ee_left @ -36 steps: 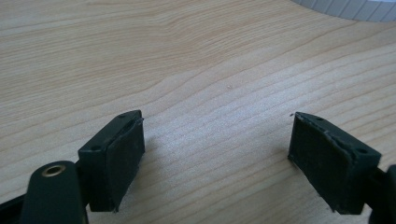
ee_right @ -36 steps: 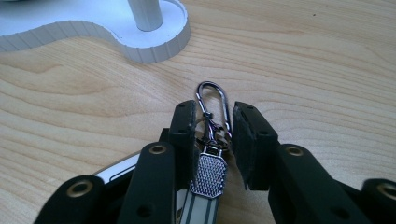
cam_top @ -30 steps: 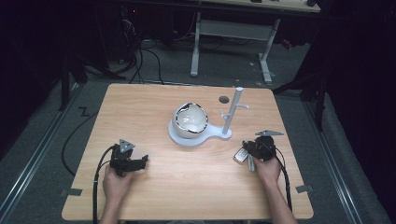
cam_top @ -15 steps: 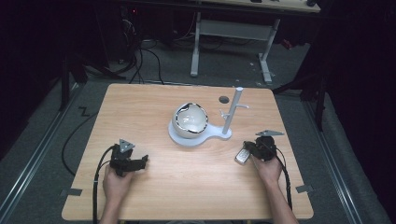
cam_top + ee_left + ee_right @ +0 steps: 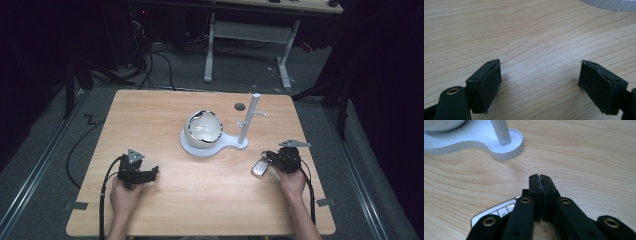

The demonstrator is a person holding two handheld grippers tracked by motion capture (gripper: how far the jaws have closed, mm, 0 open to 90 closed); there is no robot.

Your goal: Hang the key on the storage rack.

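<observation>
My right gripper (image 5: pixel 269 157) (image 5: pixel 540 178) rests low on the table at the right. Its jaws have just been closing, and the pads now meet. A silver car key fob (image 5: pixel 259 168) (image 5: pixel 499 213) lies on the wood right under and beside the left jaw, its ring end toward the tips. Whether the thin ring is nipped between the pads I cannot tell. My left gripper (image 5: pixel 152 172) (image 5: pixel 540 82) sits at the front left. It is open, with bare wood between its pads.
A white stand (image 5: pixel 210 149) (image 5: pixel 506 150) occupies the table's middle. It carries a white rounded bowl-like shell (image 5: pixel 203 127) and an upright post (image 5: pixel 248 117) (image 5: pixel 501 132) with small pegs. A dark round hole (image 5: pixel 239 106) marks the table's far side.
The right gripper's jaws have come together beside the key fob, which shifted slightly. The left hand has stayed where it was.
</observation>
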